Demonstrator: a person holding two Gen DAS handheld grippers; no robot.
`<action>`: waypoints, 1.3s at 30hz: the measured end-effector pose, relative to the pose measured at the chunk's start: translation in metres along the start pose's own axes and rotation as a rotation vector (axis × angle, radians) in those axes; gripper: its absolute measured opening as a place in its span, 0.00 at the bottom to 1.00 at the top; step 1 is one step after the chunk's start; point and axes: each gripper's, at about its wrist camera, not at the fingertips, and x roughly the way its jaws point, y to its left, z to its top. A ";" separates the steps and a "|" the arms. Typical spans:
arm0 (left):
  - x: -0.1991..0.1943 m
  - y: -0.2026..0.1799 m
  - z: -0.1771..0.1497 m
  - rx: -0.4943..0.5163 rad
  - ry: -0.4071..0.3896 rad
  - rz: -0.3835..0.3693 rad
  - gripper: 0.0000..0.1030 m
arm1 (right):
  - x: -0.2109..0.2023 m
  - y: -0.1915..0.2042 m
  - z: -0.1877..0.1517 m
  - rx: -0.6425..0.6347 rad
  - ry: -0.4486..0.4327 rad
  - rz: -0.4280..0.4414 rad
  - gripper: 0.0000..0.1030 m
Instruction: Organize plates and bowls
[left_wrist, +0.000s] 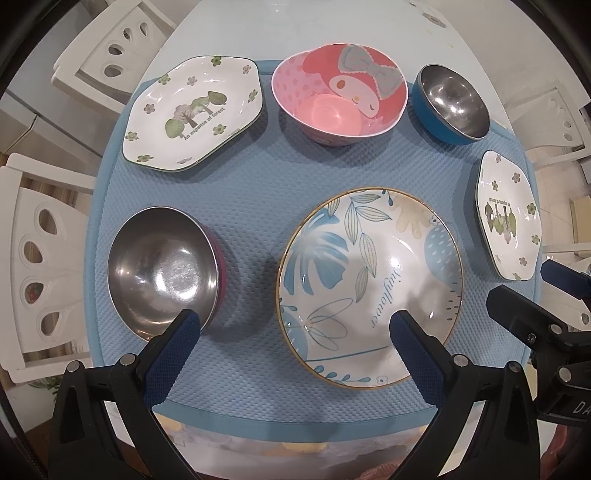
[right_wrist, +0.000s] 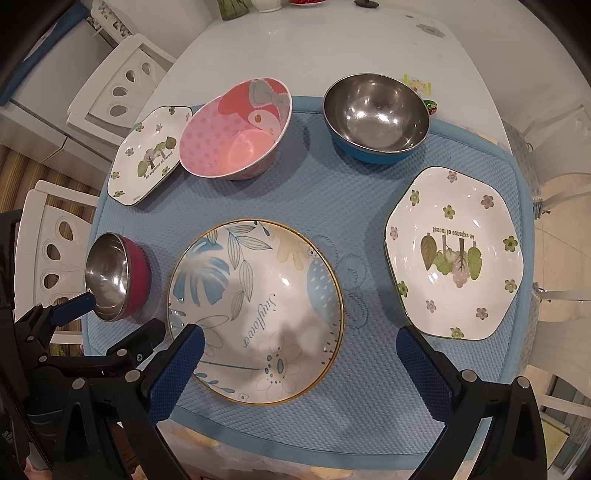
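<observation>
The round leaf-patterned plate (left_wrist: 369, 284), gold-rimmed and lettered "Sunflower" as best the script reads, lies at the near middle of the blue textured mat (left_wrist: 258, 192) on the white bench (right_wrist: 332, 48). Two six-sided white plates with green flowers carry the words "An expanse of forest": the left forest plate (left_wrist: 194, 114) sits at the far left of the mat, the right forest plate (right_wrist: 456, 253) at its right edge with the print upside down. Between them along the far side stand the pink cartoon bowl (left_wrist: 338, 94) with a grey bow and the steel bowl with a blue shell (right_wrist: 376, 118). The steel bowl with a magenta shell (left_wrist: 162, 271) rests near left, just beside the round plate. The left gripper (left_wrist: 291, 325) hovers above the near edge, fingers spread wide and holding nothing, one tip over the magenta bowl's rim, the other over the round plate. The right gripper (right_wrist: 299, 343) is likewise agape and empty, spanning the round plate's right half.
</observation>
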 end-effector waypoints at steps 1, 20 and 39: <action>0.000 0.000 0.000 0.000 0.004 0.006 0.99 | -0.001 0.000 0.000 0.001 -0.001 0.002 1.00; 0.052 0.005 -0.065 -0.052 0.071 -0.048 0.99 | 0.042 -0.009 -0.063 -0.031 -0.009 0.000 1.00; 0.109 0.001 -0.063 -0.053 -0.043 -0.072 1.00 | 0.126 -0.044 -0.076 -0.001 -0.035 -0.011 1.00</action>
